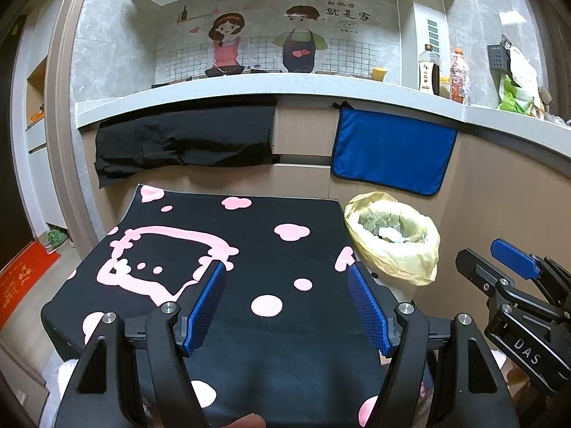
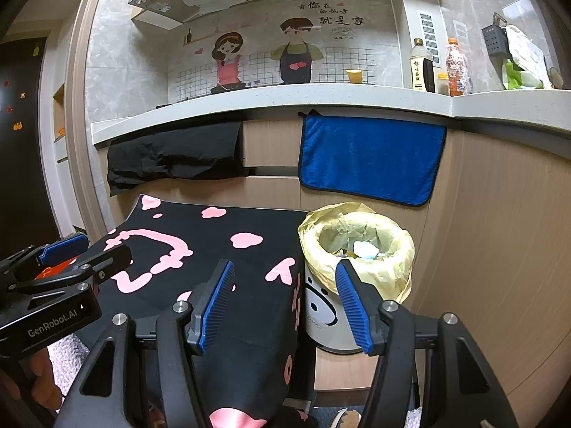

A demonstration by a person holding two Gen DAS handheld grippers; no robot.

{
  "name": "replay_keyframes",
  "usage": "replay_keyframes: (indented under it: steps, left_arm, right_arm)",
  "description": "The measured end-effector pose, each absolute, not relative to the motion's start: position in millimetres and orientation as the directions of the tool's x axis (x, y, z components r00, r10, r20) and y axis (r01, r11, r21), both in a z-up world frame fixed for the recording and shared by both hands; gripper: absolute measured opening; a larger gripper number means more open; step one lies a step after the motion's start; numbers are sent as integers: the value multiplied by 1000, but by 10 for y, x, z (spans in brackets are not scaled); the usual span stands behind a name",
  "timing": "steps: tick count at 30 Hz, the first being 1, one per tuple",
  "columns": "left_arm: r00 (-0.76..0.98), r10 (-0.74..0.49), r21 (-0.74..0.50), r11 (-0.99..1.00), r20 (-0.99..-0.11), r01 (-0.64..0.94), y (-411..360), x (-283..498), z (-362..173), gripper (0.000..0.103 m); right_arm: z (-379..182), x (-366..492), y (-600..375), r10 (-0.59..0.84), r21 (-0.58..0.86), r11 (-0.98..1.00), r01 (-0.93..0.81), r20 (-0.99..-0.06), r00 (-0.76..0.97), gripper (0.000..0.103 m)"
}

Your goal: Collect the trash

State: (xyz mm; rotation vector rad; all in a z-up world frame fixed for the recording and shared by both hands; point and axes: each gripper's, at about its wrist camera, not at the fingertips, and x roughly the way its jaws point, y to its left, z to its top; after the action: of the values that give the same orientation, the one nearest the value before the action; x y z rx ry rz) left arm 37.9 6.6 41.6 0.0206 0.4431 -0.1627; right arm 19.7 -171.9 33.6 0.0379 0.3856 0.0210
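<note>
A white trash bin [image 2: 323, 317] lined with a yellow bag [image 2: 357, 246] stands right of a small table covered by a black cloth with pink shapes [image 1: 228, 285]; the bag [image 1: 392, 235] holds crumpled paper and scraps. My left gripper [image 1: 287, 303] is open and empty above the cloth's near half. My right gripper [image 2: 285, 303] is open and empty, held in front of the table's right edge and the bin. Each gripper shows in the other's view: the right one [image 1: 496, 256] at the right edge, the left one [image 2: 85, 249] at the left edge. No loose trash shows on the cloth.
A grey counter [image 1: 249, 92] runs behind, with a black cloth [image 1: 185, 142] and a blue towel [image 1: 389, 149] hanging from it. Bottles [image 1: 430, 71], a yellow cup [image 2: 354, 75] and bags [image 1: 521, 82] stand on the counter. A red doormat [image 1: 21, 278] lies far left.
</note>
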Motion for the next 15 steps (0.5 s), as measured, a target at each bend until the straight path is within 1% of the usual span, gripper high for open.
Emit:
replay_keyframes:
  steps: [15]
  left_arm:
    - [886,-165,-14,984,-434,177,10,369,398,71]
  right_arm:
    - [344,152,-1770,9,55,998,12,-374,927,57]
